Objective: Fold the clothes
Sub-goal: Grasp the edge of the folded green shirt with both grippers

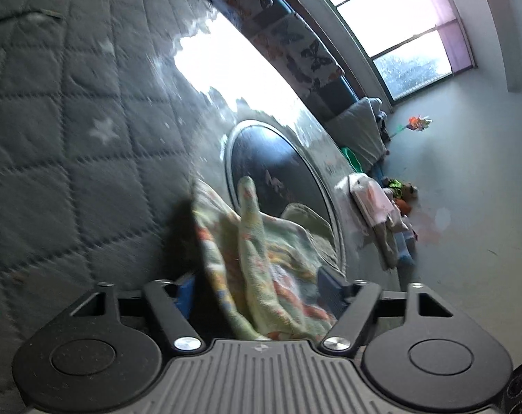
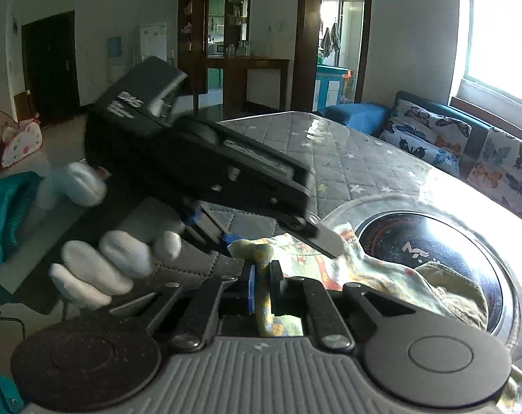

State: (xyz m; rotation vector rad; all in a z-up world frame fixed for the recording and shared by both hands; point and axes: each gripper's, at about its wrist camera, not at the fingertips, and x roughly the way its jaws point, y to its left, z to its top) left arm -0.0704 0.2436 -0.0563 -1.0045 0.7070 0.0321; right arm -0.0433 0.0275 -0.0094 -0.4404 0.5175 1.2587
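The right tool point(image 2: 262, 284) is pinching one corner of the small patterned garment point(image 2: 333, 265), which trails away to its right across the quilted table point(image 2: 347, 145). The left tool point(image 1: 257, 293) stands spread around the bunched cloth, not yet pressing it.

Quilted tabletop point(image 1: 71, 110) — bare from 9 to 12 o'clock of the patterned garment point(image 1: 261, 269), free passage. Round dark glass disc point(image 1: 278, 172) at 1 o'clock, garment partly over it. Clothes pile point(image 1: 374, 207) at 3 o'clock along the edge. Left tongs point(image 2: 281, 238) over the garment — blocking the right tongs point(image 2: 261, 286) at 12 o'clock.
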